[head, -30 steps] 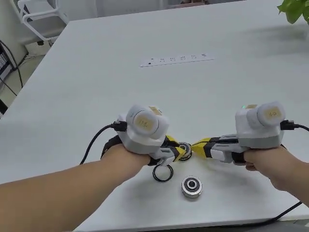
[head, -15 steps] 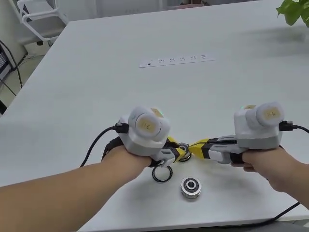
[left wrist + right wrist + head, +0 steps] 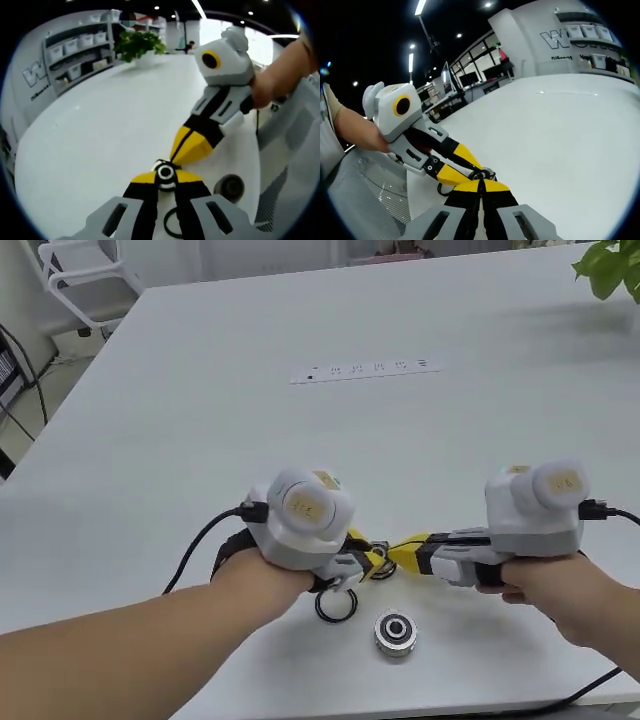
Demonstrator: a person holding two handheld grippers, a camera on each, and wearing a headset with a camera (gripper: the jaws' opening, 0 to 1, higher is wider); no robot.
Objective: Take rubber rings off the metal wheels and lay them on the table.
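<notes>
My left gripper point(image 3: 368, 560) point(image 3: 165, 176) is shut on a small metal wheel point(image 3: 165, 172) point(image 3: 381, 566), held just above the table. My right gripper point(image 3: 396, 551) point(image 3: 480, 183) meets it from the right, jaws pressed together on the black rubber ring point(image 3: 486, 174) at the wheel's edge. In the left gripper view, the right gripper's yellow tip point(image 3: 186, 148) touches the wheel from above. A second metal wheel point(image 3: 396, 632) point(image 3: 229, 186) with its black ring on lies flat near the table's front edge. A loose rubber ring point(image 3: 336, 605) point(image 3: 169, 223) lies to its left, under my left gripper.
A white power strip point(image 3: 365, 369) lies across the middle of the white table point(image 3: 200, 440). A plant point(image 3: 608, 262) stands at the far right corner, a white chair point(image 3: 80, 275) beyond the far left. A black cable point(image 3: 195, 545) trails from my left gripper.
The right gripper has closed the small gap to the wheel held by the left gripper. The wheel and loose ring on the table have stayed put.
</notes>
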